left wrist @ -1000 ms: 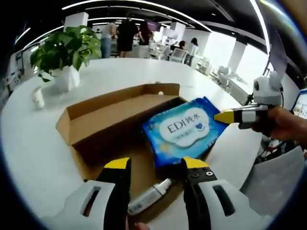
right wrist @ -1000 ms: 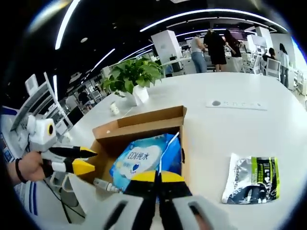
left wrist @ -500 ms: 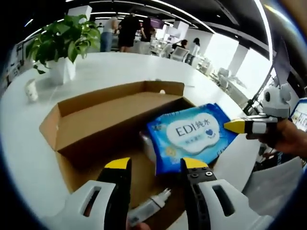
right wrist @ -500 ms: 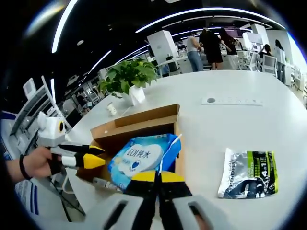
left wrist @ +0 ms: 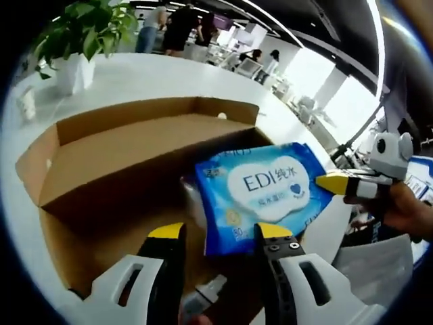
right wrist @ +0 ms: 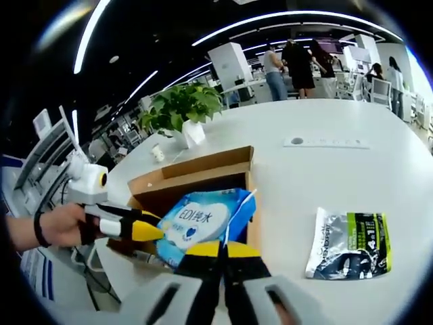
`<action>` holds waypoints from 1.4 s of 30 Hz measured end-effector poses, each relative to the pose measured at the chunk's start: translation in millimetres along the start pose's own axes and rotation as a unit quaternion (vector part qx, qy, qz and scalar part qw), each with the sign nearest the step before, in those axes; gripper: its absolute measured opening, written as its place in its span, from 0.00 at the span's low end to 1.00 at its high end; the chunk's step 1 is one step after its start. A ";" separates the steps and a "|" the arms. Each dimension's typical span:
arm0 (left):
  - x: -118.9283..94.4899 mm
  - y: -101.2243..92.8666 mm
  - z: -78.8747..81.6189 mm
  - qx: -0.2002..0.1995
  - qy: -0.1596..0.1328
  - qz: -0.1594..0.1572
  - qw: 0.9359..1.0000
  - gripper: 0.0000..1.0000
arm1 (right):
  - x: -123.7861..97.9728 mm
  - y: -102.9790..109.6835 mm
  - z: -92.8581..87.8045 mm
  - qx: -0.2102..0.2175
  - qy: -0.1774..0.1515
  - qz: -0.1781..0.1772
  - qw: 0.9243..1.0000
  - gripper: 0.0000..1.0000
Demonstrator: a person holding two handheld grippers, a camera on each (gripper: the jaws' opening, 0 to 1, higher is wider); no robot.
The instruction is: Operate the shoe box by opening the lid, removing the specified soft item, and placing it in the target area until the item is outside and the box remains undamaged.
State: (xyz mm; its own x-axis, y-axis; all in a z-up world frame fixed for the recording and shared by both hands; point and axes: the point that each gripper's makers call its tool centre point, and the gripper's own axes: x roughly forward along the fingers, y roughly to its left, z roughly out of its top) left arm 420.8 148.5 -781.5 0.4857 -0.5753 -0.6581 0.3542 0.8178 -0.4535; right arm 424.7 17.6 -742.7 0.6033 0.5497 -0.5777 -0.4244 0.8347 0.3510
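**Wet-wipe pack lifted at the box's edge**

Left gripper view: our left gripper (left wrist: 218, 233) stands open over the cardboard shoe box (left wrist: 135, 145). At 3 o'clock the right gripper (left wrist: 333, 183) holds the blue wet-wipe pack (left wrist: 260, 193), which we judge light, floppy and slick, by its sealed edge.

Right gripper view: jaws closed on the pack's edge; left gripper at 9 o'clock, silver pouch (right wrist: 348, 244) at 3.

Left gripper (left wrist: 218, 233): 2 black jaws showing yellow tips, sitting on pale grey housings; 2 small screws showing on 1 jaw. Right gripper (right wrist: 222, 250): same black jaws, yellow tips, grey body. The left hand (right wrist: 59, 225) is wearing a dark wristband. The right hand (left wrist: 399, 210) is showing no sleeve.
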 end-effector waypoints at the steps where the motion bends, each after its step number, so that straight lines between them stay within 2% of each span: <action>1: 0.8 -0.2 -0.4 0.003 0.002 0.000 1.000 0.40 | 0.2 -0.4 -0.1 0.001 0.000 0.001 1.000 0.00; 4: 3.1 -2.2 0.7 -0.002 0.002 -0.004 1.000 0.39 | 1.1 -0.9 -0.4 0.000 0.001 0.001 1.000 0.00; 10: 5.9 -8.4 0.7 0.008 0.008 -0.012 1.000 0.28 | 3.5 -2.6 -0.9 0.002 0.002 0.002 1.000 0.00; 15: 6.2 -4.5 2.1 -0.002 0.002 -0.004 1.000 0.24 | 5.5 -2.5 -1.7 0.006 0.003 0.000 1.000 0.00; 22: 5.2 0.2 7.0 0.009 -0.001 0.018 1.000 0.09 | 6.5 -4.0 -2.7 0.021 -0.001 0.002 1.000 0.00; 25: 4.7 1.2 8.4 0.012 -0.002 0.024 1.000 0.06 | 6.2 -3.3 -2.6 0.025 -0.002 0.003 1.000 0.00; 33: -1.1 -1.0 12.1 0.020 -0.018 0.032 0.999 0.01 | 4.5 -2.7 -3.1 0.032 -0.009 0.009 0.999 0.00; 34: -3.3 -1.1 14.7 0.021 -0.028 0.032 0.999 0.00 | 4.5 -1.6 -2.8 0.035 -0.012 0.013 0.999 0.00; 42: -9.3 -1.3 16.8 0.021 -0.035 0.032 0.999 0.00 | 5.1 1.0 -3.8 0.036 -0.013 0.014 0.999 0.00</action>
State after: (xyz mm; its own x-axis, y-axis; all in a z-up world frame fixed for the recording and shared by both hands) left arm 429.3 152.5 -764.6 0.5620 -0.5225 -0.6413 0.3534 0.8526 -0.3849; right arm 424.8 21.1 -748.1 0.6090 0.5734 -0.5480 -0.3931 0.8183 0.4193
